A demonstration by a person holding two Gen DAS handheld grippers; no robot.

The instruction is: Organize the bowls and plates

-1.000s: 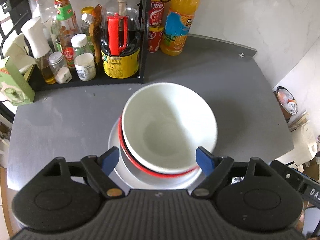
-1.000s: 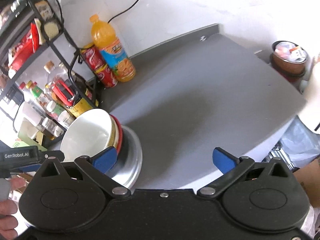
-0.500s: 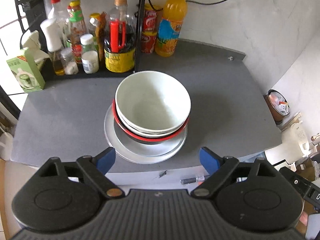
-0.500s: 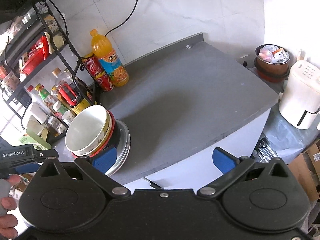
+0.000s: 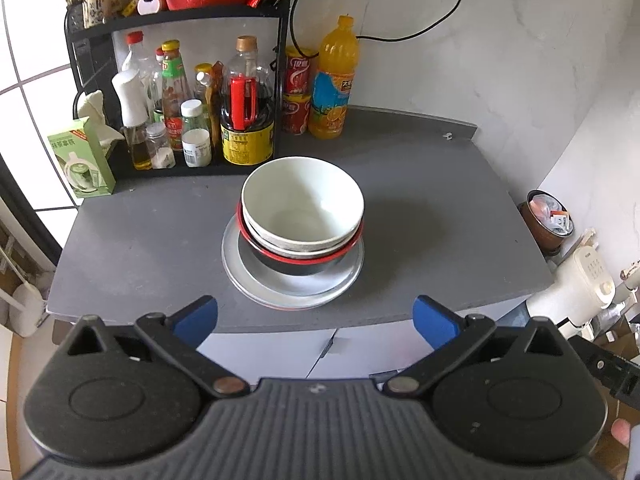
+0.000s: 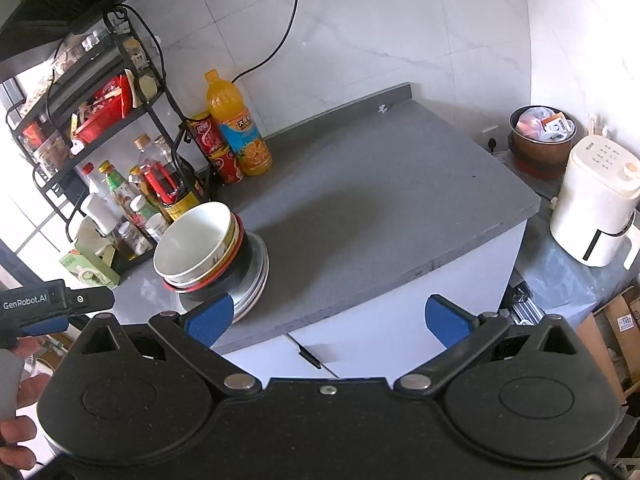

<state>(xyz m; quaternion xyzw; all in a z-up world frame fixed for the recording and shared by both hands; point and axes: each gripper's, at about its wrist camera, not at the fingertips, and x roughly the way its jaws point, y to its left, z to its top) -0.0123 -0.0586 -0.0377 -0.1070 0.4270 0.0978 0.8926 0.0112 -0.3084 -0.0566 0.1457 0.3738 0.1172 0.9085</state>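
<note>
We list, at the back left corner of the grey counter (image 5: 400,200), a black wire rack (image 5: 280,64) holding sauce and oil bottles; a large dark soy bottle (image 5: 247,120) stands at its right end. Just beside the rack: two stacked red cans (image 5: 297,92) and an orange drink bottle (image 5: 333,84). At the left edge, a green carton (image 5: 82,158). Off the right edge: a brown bin (image 6: 542,140) and a white appliance (image 6: 598,208).
</note>
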